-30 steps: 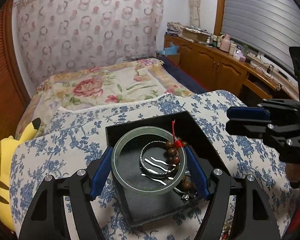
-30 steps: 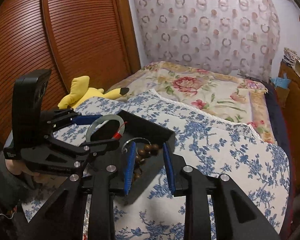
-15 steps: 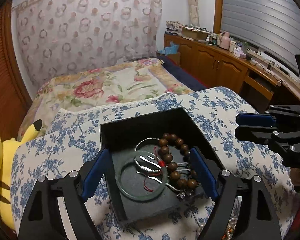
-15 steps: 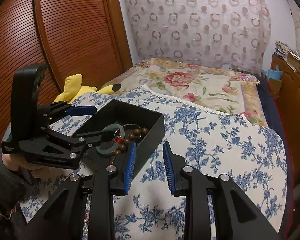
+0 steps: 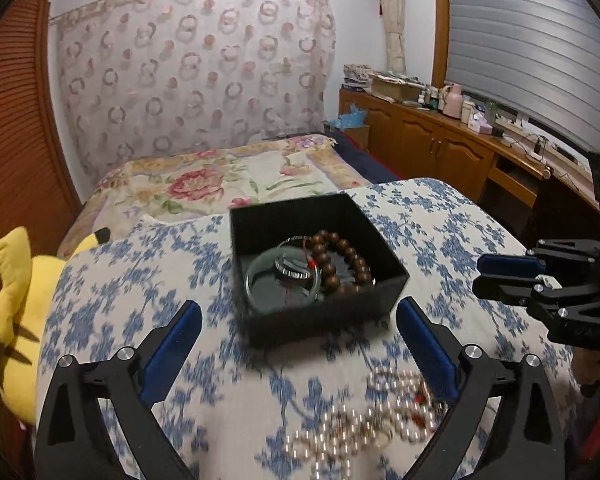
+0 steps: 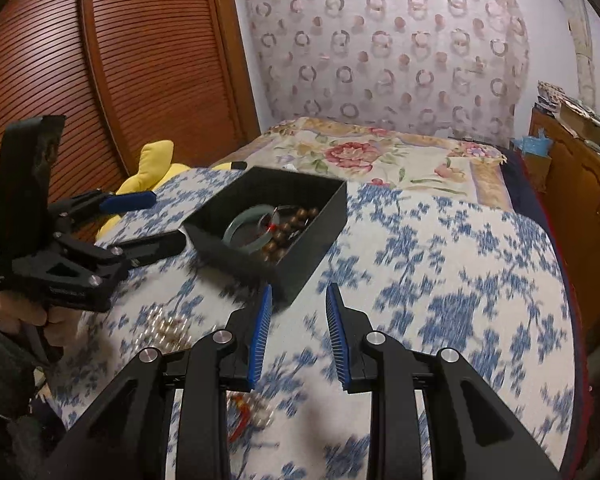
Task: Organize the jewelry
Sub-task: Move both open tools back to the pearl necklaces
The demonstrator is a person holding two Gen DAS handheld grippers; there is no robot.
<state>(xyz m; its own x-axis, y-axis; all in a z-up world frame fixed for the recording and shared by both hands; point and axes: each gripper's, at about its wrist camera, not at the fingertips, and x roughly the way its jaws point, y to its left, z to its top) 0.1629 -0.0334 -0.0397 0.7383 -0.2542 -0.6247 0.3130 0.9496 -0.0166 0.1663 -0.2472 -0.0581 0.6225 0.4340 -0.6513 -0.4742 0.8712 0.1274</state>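
3 pieces already lie in the black box (image 5: pixel 320 312), ahead of both claws: a green bangle (image 5: pixel 256 280), a silver bangle (image 5: pixel 296 270) and a wooden bead bracelet (image 5: pixel 340 260). The left gripper (image 5: pixel 298 354) is opening wide with nothing between its jaws; the right gripper (image 6: pixel 298 334) stands partly open, empty too. Just under the left claw's tips sprawls a pearl necklace (image 5: pixel 364 424), blurred. It looks light, limp and slippery, likely to slither; pinching a bunched clump near its middle seems safest.
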